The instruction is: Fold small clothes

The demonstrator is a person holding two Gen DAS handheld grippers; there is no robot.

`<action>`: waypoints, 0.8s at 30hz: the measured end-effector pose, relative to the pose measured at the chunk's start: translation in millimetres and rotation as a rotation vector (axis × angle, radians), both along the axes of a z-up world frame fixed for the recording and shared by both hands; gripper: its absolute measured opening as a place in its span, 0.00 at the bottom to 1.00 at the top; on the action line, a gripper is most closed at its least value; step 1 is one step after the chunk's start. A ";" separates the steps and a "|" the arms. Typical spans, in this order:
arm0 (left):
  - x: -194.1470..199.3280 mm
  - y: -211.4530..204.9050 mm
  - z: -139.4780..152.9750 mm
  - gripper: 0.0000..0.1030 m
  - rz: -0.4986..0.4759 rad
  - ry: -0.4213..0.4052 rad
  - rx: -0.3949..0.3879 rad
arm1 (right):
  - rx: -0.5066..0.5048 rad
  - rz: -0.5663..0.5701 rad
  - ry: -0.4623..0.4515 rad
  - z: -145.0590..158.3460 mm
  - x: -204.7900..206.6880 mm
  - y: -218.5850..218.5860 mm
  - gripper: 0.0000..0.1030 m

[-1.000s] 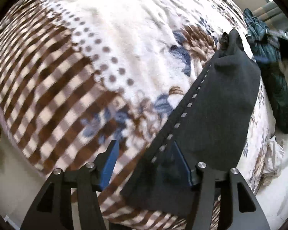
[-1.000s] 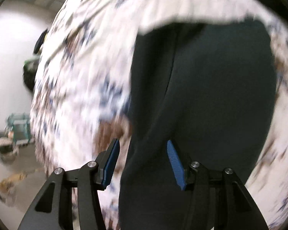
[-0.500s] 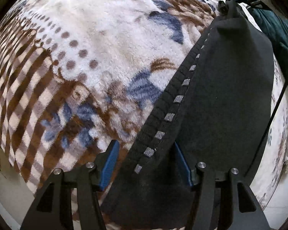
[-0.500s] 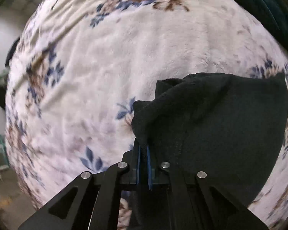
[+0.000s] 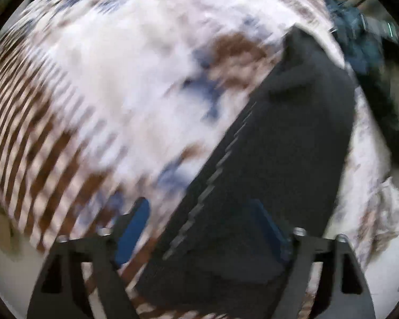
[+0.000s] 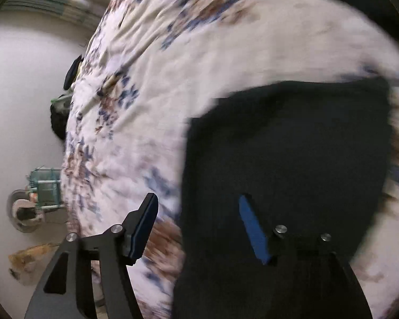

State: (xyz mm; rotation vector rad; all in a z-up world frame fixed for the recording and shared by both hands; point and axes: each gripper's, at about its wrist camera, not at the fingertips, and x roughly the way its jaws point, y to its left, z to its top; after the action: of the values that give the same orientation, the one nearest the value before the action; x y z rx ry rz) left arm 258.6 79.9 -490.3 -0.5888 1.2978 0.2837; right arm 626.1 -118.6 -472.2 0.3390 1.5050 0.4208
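A dark knitted garment (image 5: pixel 287 143) lies flat near the edge of a floral blanket (image 5: pixel 125 79) on the bed, both the left gripper (image 5: pixel 199 228) and right gripper (image 6: pixel 199 226) opening above it, gripping nothing; squaring its edges would likely tidy the fold.

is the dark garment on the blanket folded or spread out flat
Folded, it seems: the dark garment lies as a compact block on the blanket, with layered edges. Blur hides how many layers.

Black garment (image 5: pixel 292 133) on white blanket (image 5: pixel 119 79) with brown-blue flowers.
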 end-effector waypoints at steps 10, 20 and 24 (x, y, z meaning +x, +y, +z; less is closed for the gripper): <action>247.8 -12.3 -4.9 0.80 -0.230 -0.151 0.040 | -0.015 -0.271 0.145 -76.3 -92.2 -151.8 0.64; 296.2 -17.9 -34.8 0.15 -0.340 -0.129 -0.056 | 0.167 -0.339 0.216 -121.4 -148.5 -132.2 0.63; 299.7 -3.1 -36.5 0.13 -0.367 -0.139 -0.069 | 0.058 -0.370 0.186 -125.6 -159.9 -127.6 0.10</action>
State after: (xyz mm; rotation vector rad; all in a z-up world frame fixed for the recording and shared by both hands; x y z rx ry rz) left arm 558.3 76.7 -526.8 -0.4099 1.2568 -0.1029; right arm 466.2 -246.2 -597.7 0.7046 1.5700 0.1402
